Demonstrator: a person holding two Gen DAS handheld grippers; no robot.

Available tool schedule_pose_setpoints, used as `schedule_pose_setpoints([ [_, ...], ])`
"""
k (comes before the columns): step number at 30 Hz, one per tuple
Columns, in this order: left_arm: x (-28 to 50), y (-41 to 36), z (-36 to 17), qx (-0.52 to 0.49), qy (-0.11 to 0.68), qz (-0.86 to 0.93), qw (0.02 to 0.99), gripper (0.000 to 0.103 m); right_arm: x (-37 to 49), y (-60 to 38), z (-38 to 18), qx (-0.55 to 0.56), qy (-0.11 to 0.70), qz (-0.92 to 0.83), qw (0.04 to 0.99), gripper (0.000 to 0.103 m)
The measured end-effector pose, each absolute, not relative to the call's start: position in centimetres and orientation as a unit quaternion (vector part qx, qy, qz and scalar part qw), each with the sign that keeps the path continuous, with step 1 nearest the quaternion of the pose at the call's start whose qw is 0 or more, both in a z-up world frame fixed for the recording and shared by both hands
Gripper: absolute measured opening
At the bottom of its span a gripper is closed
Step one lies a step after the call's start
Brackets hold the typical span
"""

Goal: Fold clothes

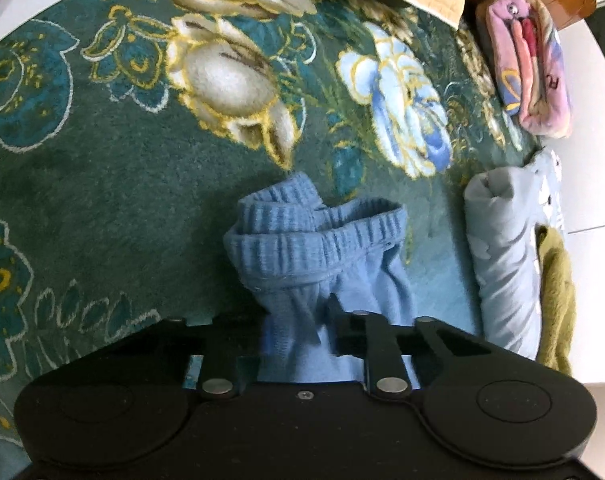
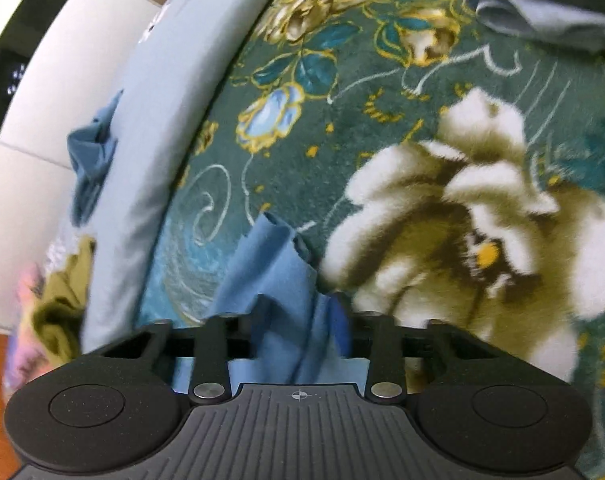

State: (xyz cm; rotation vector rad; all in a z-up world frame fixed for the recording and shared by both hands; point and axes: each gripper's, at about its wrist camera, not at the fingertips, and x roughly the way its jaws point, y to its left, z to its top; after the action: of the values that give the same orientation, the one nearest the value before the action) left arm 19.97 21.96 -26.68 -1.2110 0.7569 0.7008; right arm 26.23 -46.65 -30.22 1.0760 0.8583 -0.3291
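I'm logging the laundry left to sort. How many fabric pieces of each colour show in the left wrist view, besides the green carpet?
Blue: 1, the ribbed-waist garment held in the left gripper
Pale grey-blue: 1, rolled bedding
Olive: 1, cloth
Pink patterned: 1, folded blanket
Total: 4

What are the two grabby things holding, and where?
Left hand-held gripper pinches the blue garment just below its ribbed waistband; right hand-held gripper pinches thin blue cloth.
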Motion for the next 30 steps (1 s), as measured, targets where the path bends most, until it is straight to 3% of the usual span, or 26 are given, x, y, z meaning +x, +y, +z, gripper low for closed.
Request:
schedule_pose_setpoints([
  [8, 19.3, 20.4, -23.0, -0.541, 0.32, 0.277, 0.727, 0.006, 28.6, -48.6, -25.8, 0.454, 0.373, -0.112, 0.801, 0.006],
  [15, 18.2, 19.2, -25.4, -0.545, 0.354, 0.296, 0.7, 0.009, 30.2, -49.3, -26.0, 0.415, 0.405, -0.117, 0.806, 0.006],
  [18, 18.1, 19.4, -24.9, -0.538, 0.36, 0.291, 0.704, 0.016, 30.3, -48.4, -24.5, 0.384, 0.404, -0.11, 0.822, 0.006],
  [21, 18.1, 19.6, -24.4, -0.536, 0.378, 0.275, 0.703, 0.041, 30.7, -45.9, -21.5, 0.31, 0.401, -0.084, 0.858, 0.006],
  [27, 16.2, 19.8, -23.2, -0.546, 0.405, 0.265, 0.684, 0.059, 30.4, -37.5, -16.3, 0.179, 0.386, -0.001, 0.905, 0.006],
  [30, 14.5, 20.2, -22.9, -0.551, 0.425, 0.258, 0.671, 0.061, 30.3, -32.6, -15.8, 0.151, 0.394, 0.044, 0.905, 0.007],
])
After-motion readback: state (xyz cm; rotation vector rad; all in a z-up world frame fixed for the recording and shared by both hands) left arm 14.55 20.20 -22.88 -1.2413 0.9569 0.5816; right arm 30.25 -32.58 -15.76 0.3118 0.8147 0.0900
